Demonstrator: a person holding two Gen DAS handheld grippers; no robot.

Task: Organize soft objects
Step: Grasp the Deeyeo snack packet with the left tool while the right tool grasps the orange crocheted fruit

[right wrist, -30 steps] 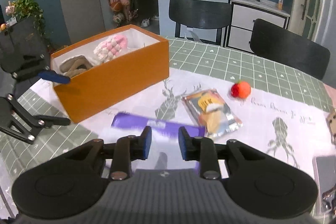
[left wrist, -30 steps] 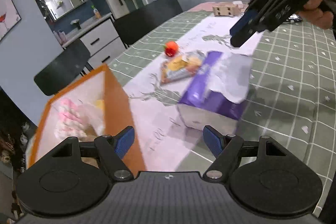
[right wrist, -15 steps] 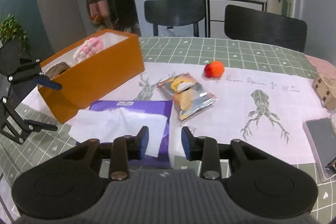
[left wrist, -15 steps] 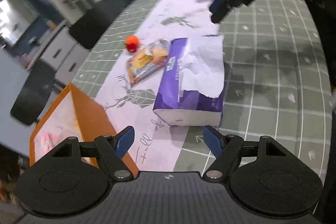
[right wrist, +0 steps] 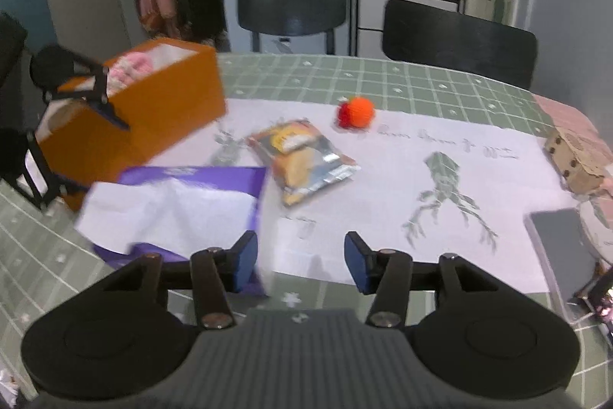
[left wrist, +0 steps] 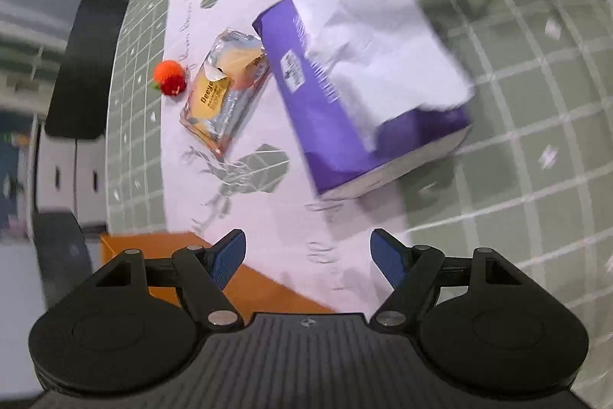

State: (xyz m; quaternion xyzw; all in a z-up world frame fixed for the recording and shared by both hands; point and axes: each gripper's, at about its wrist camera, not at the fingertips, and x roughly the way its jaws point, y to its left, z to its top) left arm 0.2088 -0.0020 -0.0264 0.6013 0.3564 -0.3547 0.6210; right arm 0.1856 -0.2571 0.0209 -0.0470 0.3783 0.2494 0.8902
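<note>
Tissue pack [left wrist: 367,83], the purple soft-sided one, is the biggest loose thing on the table [left wrist: 536,102]: a squat block with a violet wrapper, pale ends and a crumpled white sheet pulled out and spread loosely over most of its top. It lies partly on the white printed runner [left wrist: 268,209] and partly on the green checked cloth; in the right wrist view it lies in front of the orange box [right wrist: 153,117], but whether they touch cannot be told. That box is open-topped, with a pink plush item [right wrist: 130,69] lying inside it. Next in size is a shiny orange-and-silver snack bag [left wrist: 224,91], flat on the runner, touching or all but touching the pack's long side. Smaller still is a fuzzy red-orange ball [left wrist: 170,79], just beyond the bag and apart from it. The left gripper [left wrist: 308,255] hangs above the runner near the box's corner, its blue pads spread wide with nothing between them, tilted steeply down toward the pack. The right gripper [right wrist: 300,257] is low over the near table edge, its jaws about half apart and opening; its left pad [right wrist: 245,259] is beside the pack's near corner, and only bare runner and cloth show between the two pads.
</note>
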